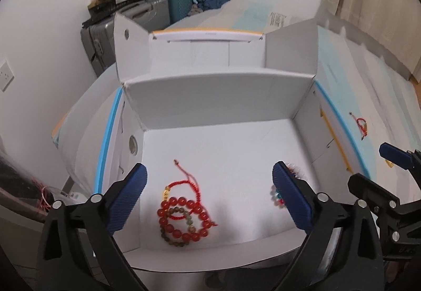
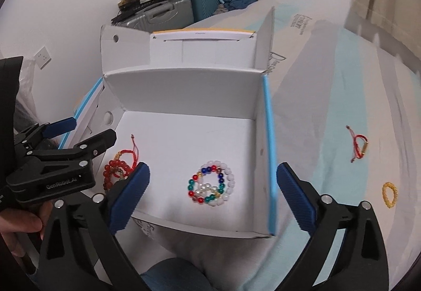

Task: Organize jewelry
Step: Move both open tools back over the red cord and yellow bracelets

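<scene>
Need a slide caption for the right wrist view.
Open right hand-held gripper above white box holding bead bracelets; red cord bracelet and yellow ring remain on bedsheet.

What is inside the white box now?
Inside the white box: red bead bracelets at left and multicolored and white bead bracelets at right. The left claw covers part of the red pile.
</scene>
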Available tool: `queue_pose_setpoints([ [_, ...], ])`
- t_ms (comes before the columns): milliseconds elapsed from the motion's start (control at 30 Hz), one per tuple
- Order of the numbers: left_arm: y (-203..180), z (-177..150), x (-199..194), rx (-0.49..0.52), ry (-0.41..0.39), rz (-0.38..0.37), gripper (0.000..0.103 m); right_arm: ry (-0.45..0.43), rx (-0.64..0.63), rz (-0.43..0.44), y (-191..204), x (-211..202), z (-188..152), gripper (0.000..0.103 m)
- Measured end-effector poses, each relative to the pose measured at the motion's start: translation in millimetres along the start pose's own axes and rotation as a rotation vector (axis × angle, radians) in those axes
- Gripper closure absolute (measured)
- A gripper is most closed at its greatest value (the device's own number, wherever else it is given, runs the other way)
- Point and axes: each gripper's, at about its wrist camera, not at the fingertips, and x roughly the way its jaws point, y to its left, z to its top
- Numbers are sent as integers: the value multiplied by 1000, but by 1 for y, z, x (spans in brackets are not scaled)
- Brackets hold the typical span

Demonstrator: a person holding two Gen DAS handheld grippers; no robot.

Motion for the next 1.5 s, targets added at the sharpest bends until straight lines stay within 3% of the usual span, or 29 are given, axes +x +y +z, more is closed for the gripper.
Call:
queue_pose_setpoints([
  [467, -64, 15, -15, 53, -38, -60, 6, -65, 87, -59, -63, -46, -5, 8],
  [967, -166, 26, -16, 152, -54, -191, 6, -78, 196, -169, -157, -79, -24, 8],
  [1500, -264, 32, 18, 251, -32, -272, 6, -60, 285, -303, -269, -81, -59, 8],
])
